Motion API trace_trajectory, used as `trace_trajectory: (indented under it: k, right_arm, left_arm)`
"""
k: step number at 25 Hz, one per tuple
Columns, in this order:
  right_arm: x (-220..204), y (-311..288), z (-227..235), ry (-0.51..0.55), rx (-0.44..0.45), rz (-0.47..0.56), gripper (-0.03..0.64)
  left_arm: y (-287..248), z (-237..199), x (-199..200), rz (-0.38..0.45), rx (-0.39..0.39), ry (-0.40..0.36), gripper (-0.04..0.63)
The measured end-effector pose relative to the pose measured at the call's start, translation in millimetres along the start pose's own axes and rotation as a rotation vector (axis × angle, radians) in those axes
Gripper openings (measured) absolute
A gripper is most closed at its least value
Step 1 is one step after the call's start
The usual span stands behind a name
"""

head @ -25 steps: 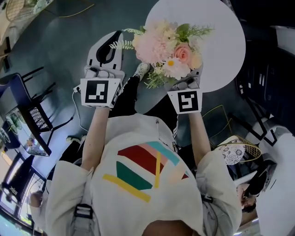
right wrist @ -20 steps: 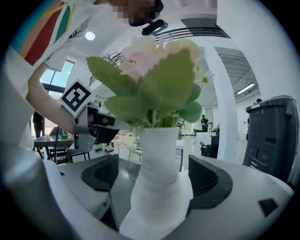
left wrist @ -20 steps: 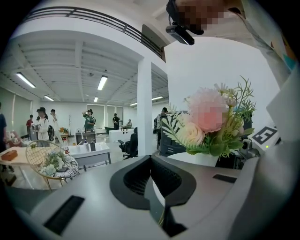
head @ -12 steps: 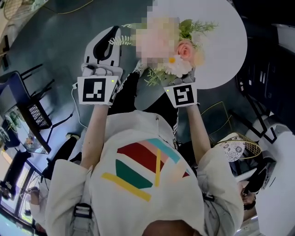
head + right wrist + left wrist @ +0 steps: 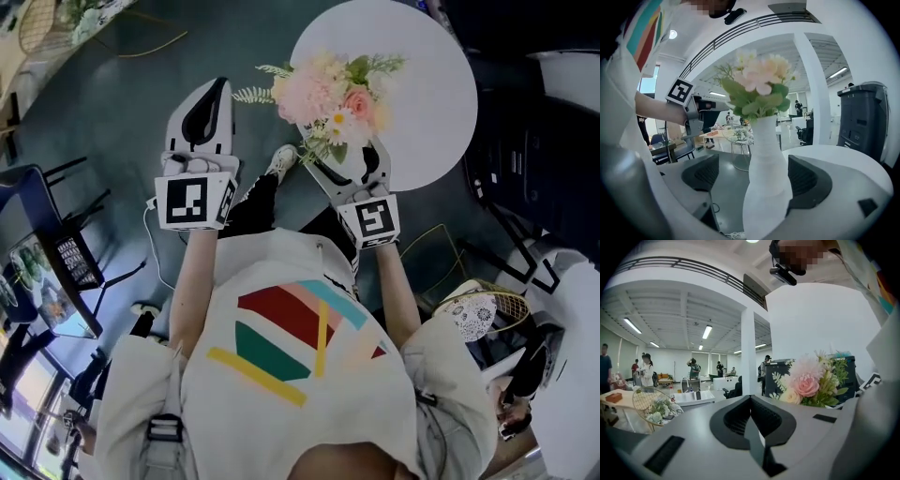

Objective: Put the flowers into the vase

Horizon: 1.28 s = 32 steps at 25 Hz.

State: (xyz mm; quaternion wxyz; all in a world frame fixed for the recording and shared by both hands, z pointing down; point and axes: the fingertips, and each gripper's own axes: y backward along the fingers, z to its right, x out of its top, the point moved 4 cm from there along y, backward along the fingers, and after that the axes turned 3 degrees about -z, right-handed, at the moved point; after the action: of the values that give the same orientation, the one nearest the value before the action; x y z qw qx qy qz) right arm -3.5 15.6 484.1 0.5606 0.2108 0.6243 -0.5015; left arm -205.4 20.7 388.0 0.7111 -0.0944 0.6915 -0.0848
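Note:
A white ribbed vase (image 5: 766, 178) carries a bouquet of pink and cream flowers (image 5: 757, 84) with green leaves. My right gripper (image 5: 757, 183) is shut on the vase's wide lower body and holds it upright in the air, with floor behind it. From the head view, the vase (image 5: 342, 167) sits between the right gripper's (image 5: 345, 161) jaws at the near edge of the round white table (image 5: 422, 84), with the flowers (image 5: 328, 94) above it. My left gripper (image 5: 214, 89) hangs to the left of the bouquet, shut and empty. Its own view shows the left gripper (image 5: 751, 401) with jaws closed together and the flowers (image 5: 811, 383) off to the right.
A wire basket chair (image 5: 487, 309) stands at the lower right and dark chairs (image 5: 66, 234) at the left. A wire side table holding greenery (image 5: 651, 404) and several people stand far off in the hall. A dark cabinet (image 5: 776, 376) is behind the flowers.
The right gripper has rolled and shifted slightly left with the vase, so the white vase body now shows between its jaws. The left gripper has shifted only a little and stays shut.

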Motion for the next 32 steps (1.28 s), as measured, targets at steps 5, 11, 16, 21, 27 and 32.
trace_trajectory:
  k: [5, 11, 16, 21, 27, 32]
  right_arm:
    - [11.4, 41.7, -2.5, -0.116, -0.049, -0.016, 0.445]
    - [49.3, 91.3, 13.4, -0.120, -0.098, 0.037, 0.445]
    - [128.8, 131.4, 47.8, -0.098, -0.159, 0.280, 0.437]
    - [213.3, 167.2, 63.6, -0.176, -0.275, 0.555, 0.139]
    - [256.1, 178.4, 27.7, 0.012, -0.457, 0.593, 0.014]
    - [243.9, 160.7, -2.9, 0.023, -0.426, 0.506, 0.014]
  left_arm:
    - [15.5, -22.8, 46.0, 0.101, 0.094, -0.020, 0.006]
    - [41.0, -30.0, 99.3, 0.234, 0.199, -0.032, 0.006]
    - [42.0, 4.8, 154.2, 0.361, 0.147, -0.093, 0.006]
    - [45.4, 46.1, 181.3, 0.421, 0.054, -0.100, 0.006]
    - [49.6, 73.2, 200.3, 0.460, -0.005, -0.178, 0.006]
    - [53.6, 70.5, 204.9, 0.483, -0.014, -0.169, 0.006]
